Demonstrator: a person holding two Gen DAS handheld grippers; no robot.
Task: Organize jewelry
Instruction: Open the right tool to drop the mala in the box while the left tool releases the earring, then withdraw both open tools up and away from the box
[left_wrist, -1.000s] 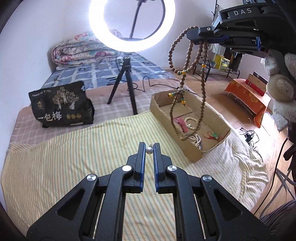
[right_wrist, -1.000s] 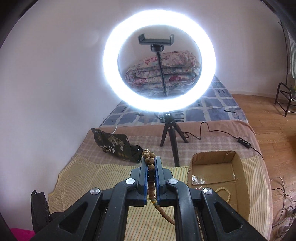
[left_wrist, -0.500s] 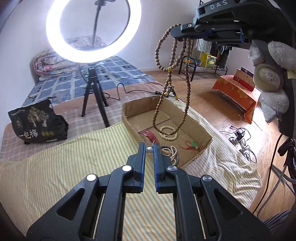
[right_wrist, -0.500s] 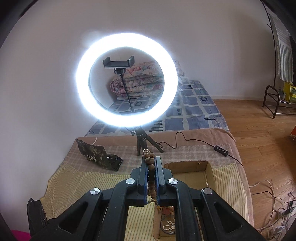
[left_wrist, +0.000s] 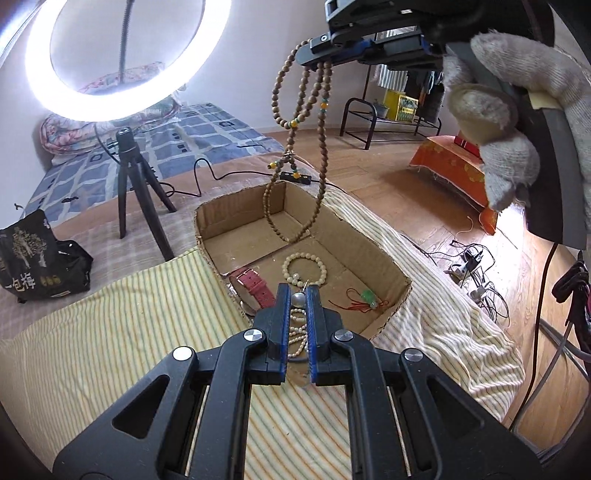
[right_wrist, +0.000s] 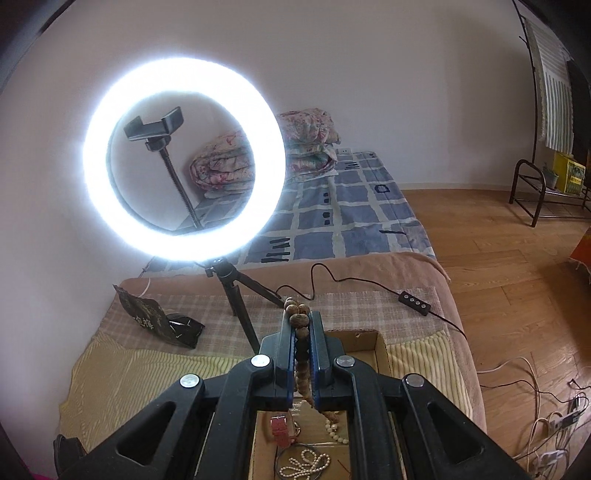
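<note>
Left wrist view: yellow-striped cloth (left_wrist: 129, 332) covers the bed, and on it sits an open, shallow brown cardboard box (left_wrist: 369, 254), the largest task item. Behind stands a lit white ring light on a black tripod (left_wrist: 122, 55) (glare washes out its rim).

Progress, as I judge it: partly done. Already lying in the box are a red leather watch strap (left_wrist: 255, 286), a cream round-bead bracelet (left_wrist: 304, 266), a small green pendant on red cord (left_wrist: 367, 297) and a white pearl strand (right_wrist: 304, 463), the last seen best from the right wrist view. Two pieces are not yet set down.

Long brown wooden-bead necklace (left_wrist: 295, 147): it hangs from the right gripper (left_wrist: 325, 61), jaws clamped on the strand near its top, a gloved hand (left_wrist: 509, 122) on the handle. The loop's lowest point dangles over the far half of the box, above the floor; whether it touches, I cannot tell.

Small silver-white pearl bead (left_wrist: 298, 298): pinched at the tips of the left gripper (left_wrist: 298, 295), jaws closed on it, poised over the near edge of the box, above the pearl strand.

Right wrist view confirms the wooden beads running between that gripper's closed pads, box directly beneath.

Left to do, by my reading: lower and release both pieces.
</note>
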